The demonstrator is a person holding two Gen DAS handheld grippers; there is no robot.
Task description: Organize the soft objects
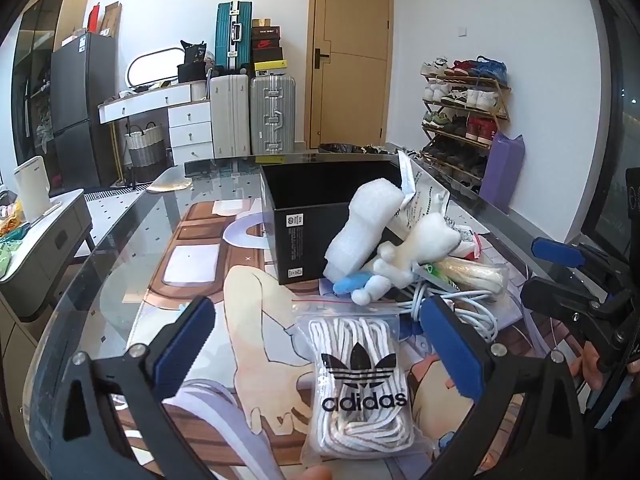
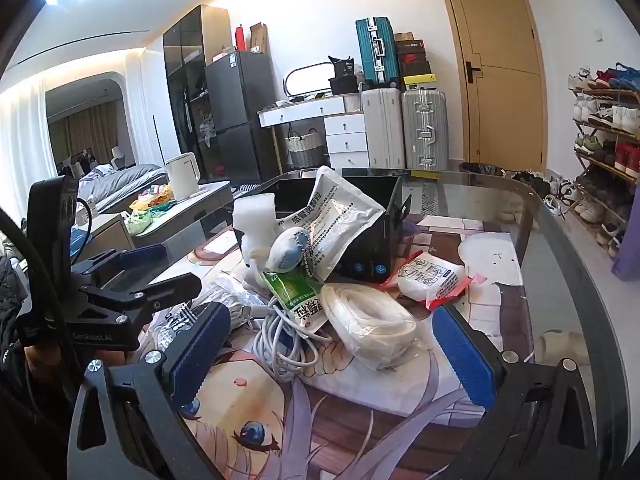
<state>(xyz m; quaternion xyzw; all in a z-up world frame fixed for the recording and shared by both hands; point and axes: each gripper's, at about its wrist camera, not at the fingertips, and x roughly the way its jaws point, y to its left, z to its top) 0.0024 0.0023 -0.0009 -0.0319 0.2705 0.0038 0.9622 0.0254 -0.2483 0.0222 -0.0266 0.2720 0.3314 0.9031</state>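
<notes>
A clear bag of white laces marked adidas (image 1: pixel 360 384) lies on the glass table between the open pads of my left gripper (image 1: pixel 320 344). Behind it a pile leans on an open black box (image 1: pixel 308 216): white foam (image 1: pixel 366 228), a small white and blue plush (image 1: pixel 384 272), a silver pouch (image 2: pixel 344 216), a white cable (image 2: pixel 280 340) and a green sachet (image 2: pixel 298 300). My right gripper (image 2: pixel 328 352) is open and empty, just short of a clear bag of cream cord (image 2: pixel 372 324). A red-edged white packet (image 2: pixel 434 280) lies to the right of it.
The table's curved glass edge (image 2: pixel 560 264) runs along the right. The left gripper's body (image 2: pixel 120 300) shows at the left of the right wrist view. A side cabinet with a white kettle (image 2: pixel 182 176) stands beyond the table's left edge.
</notes>
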